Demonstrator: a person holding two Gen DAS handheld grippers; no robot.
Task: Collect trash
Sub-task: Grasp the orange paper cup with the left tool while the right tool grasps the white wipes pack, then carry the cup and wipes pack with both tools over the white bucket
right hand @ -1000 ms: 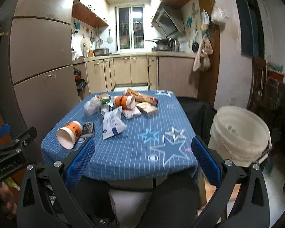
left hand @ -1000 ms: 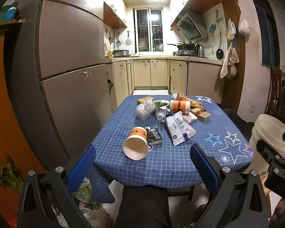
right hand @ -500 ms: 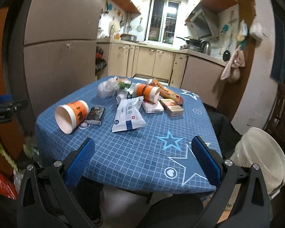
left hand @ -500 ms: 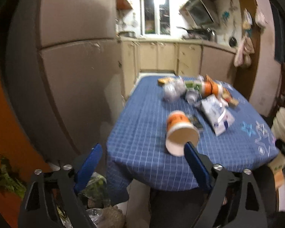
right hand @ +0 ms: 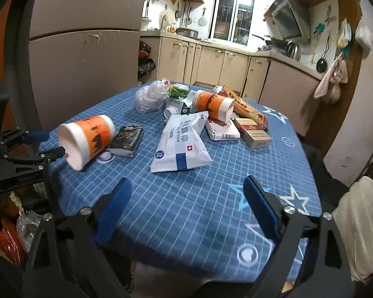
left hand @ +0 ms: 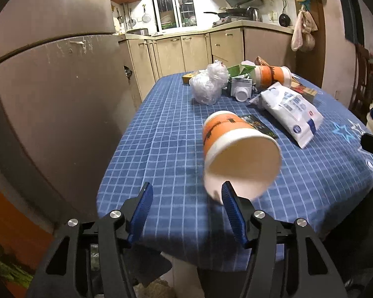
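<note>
The left gripper (left hand: 185,211) is narrowing its jaws with nothing between them yet, lined up on the rim of the tipped-over orange cup (left hand: 232,149) near the table (left hand: 161,149) edge, presumably the easiest trash, while the right gripper (right hand: 186,208), also closing and empty, hangs over bare cloth.

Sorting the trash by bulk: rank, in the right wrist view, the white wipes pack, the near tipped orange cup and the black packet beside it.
1. White wipes pack.
2. Near orange cup, though it looks close in size.
3. Black packet, clearly smallest.
</note>
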